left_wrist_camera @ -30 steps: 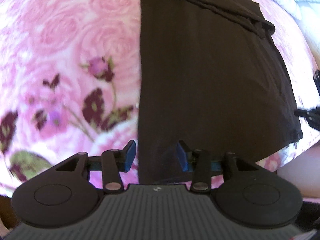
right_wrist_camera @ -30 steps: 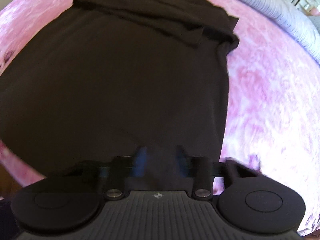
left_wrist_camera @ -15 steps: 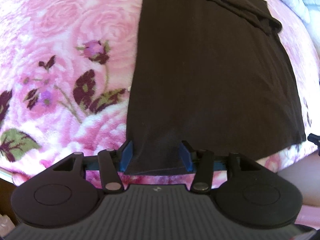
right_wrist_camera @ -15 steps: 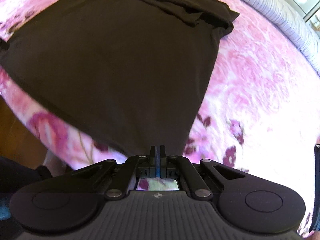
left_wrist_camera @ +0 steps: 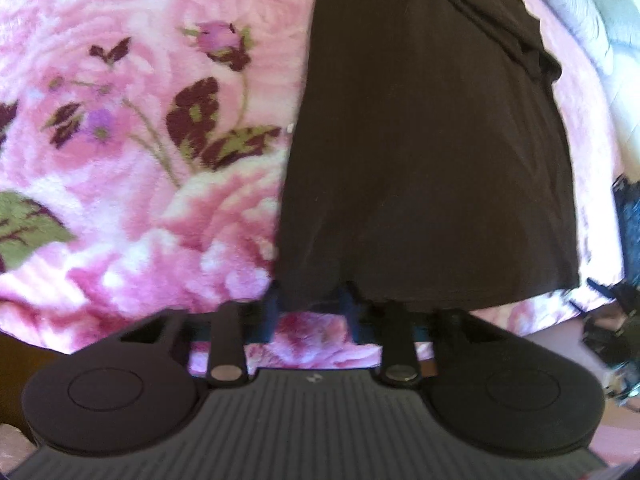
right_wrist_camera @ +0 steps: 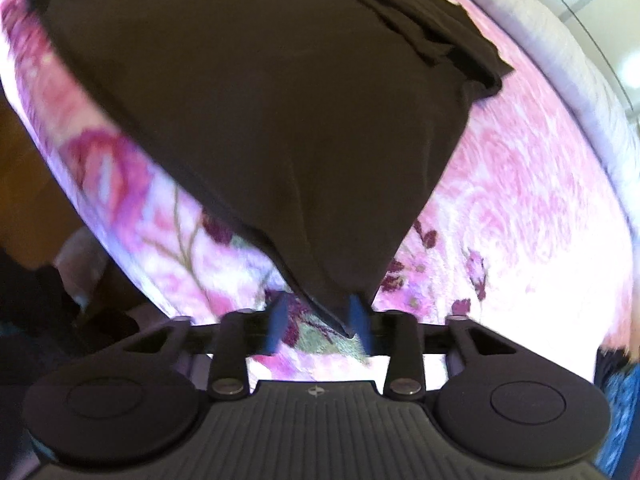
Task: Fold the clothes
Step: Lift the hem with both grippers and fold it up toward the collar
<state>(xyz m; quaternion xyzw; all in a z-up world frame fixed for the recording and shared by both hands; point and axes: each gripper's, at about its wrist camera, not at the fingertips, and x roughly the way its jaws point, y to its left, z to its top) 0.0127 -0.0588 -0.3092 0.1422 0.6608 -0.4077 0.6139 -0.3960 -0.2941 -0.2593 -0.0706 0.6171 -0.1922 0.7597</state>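
Observation:
A dark brown garment lies flat on a pink rose-patterned blanket, its far end folded into layers. My left gripper is open, its blue pads on either side of the garment's near left corner. In the right wrist view the same garment narrows to its near right corner. My right gripper is open, with that corner lying between its fingers, close to the right pad.
The blanket's near edge drops off just in front of both grippers, with dark floor to the left. White bedding lies beyond the blanket at the far right. My other gripper shows at the right edge of the left wrist view.
My right gripper was shut half a second ago and has opened around the garment's corner. My left gripper stayed open and moved slightly back along the near hem.

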